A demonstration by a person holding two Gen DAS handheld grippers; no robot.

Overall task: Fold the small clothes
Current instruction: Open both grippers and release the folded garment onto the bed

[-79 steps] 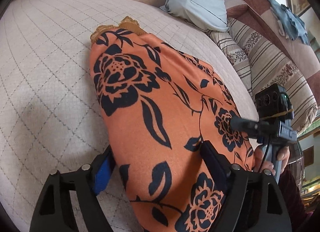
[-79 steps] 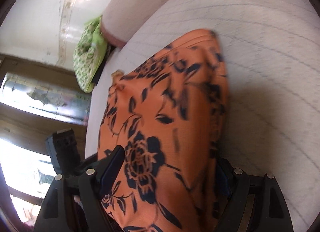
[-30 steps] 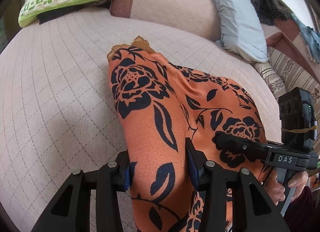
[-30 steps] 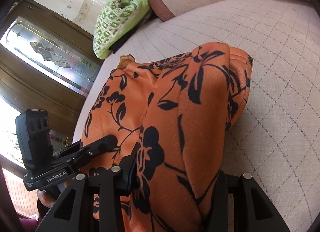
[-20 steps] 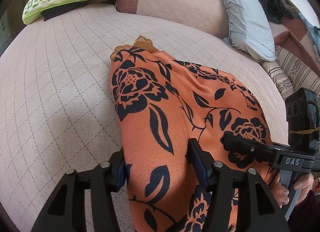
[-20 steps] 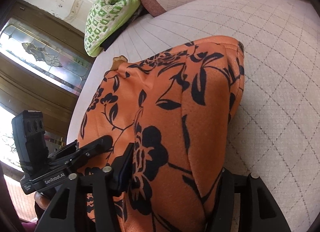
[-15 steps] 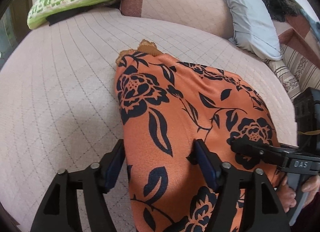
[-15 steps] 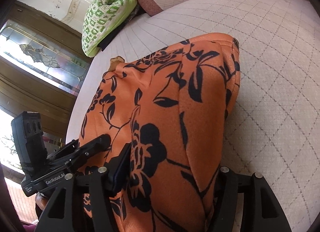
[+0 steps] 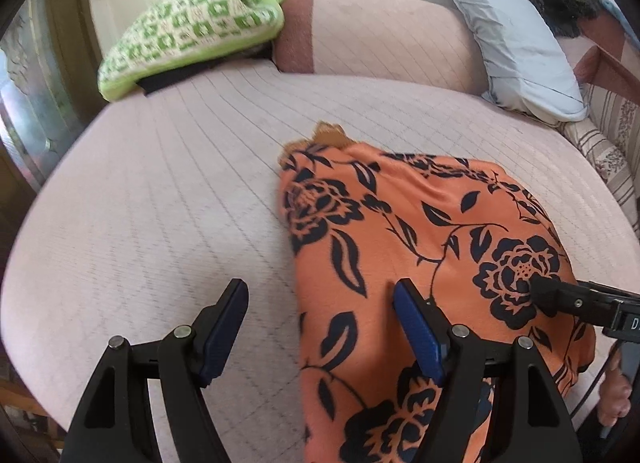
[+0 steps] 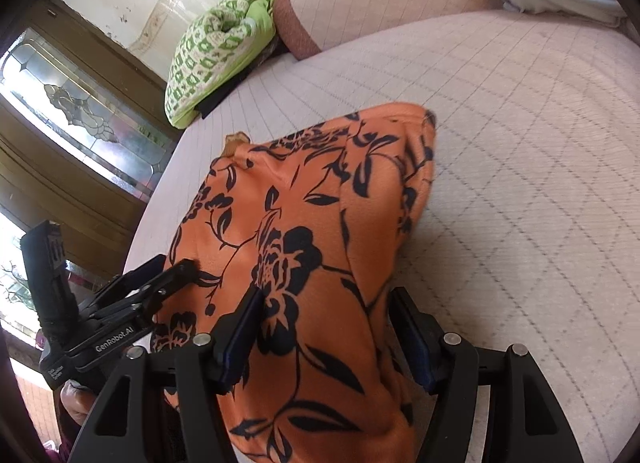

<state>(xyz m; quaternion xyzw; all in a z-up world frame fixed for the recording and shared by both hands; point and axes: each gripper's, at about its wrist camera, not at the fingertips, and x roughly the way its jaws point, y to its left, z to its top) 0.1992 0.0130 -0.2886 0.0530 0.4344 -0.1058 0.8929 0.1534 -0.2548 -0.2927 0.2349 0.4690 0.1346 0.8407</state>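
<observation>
An orange garment with a black floral print (image 9: 420, 247) lies folded on a pale quilted mattress (image 9: 168, 199), its far end showing a small golden lace trim (image 9: 328, 136) and its near end hanging toward the front edge of the bed. The left gripper (image 9: 320, 323) hovers over the garment's left border with its jaws spread wide, having just been opening; one blue-padded finger (image 9: 224, 327) stands over bare mattress and the other over the cloth, and neither pad presses on the fabric, though the cloth's edge lies between them. In the right wrist view the right gripper (image 10: 328, 335) is likewise parted, its jaws also just opened, straddling a raised fold along the garment's right side (image 10: 320, 231) without pinching it. Each gripper shows in the other's view, at the frame's edge just beside the garment, with part of a hand (image 9: 616, 399) on its handle. At the head of the bed lie a green-and-white patterned cushion (image 9: 192, 27), a pink bolster (image 9: 380, 39) and a grey-blue pillow (image 9: 508, 43). A striped cloth (image 9: 612, 147) lies to the right, and a wooden door with patterned glass (image 10: 76, 111) stands beyond the left side.
</observation>
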